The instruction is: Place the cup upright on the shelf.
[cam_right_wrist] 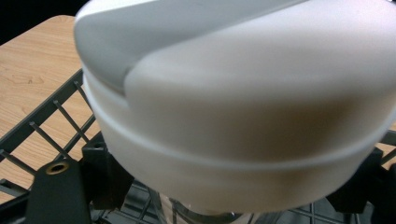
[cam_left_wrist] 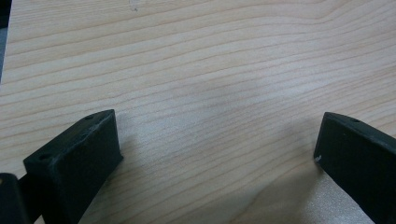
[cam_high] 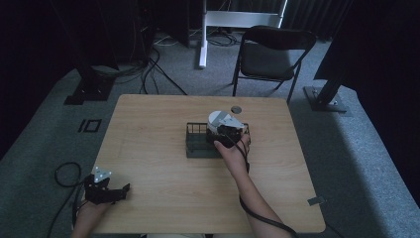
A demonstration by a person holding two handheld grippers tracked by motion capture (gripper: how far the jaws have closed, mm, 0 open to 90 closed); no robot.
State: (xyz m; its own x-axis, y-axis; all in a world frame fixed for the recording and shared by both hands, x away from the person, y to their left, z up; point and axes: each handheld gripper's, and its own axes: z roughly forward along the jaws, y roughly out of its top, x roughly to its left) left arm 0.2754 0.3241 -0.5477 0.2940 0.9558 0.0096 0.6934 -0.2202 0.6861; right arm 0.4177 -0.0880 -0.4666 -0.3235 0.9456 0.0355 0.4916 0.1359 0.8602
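Both forearms are showing bare, no sleeves. The left gripper [cam_high: 106, 191] and right gripper [cam_high: 229, 135] are wearing black bodies, grey three-cornered plates and trailing black cables; blocky black jaws carry small screw holes.

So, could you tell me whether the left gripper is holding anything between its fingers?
No, the left gripper is open, its fingers spread wide over bare wooden table with nothing between them.
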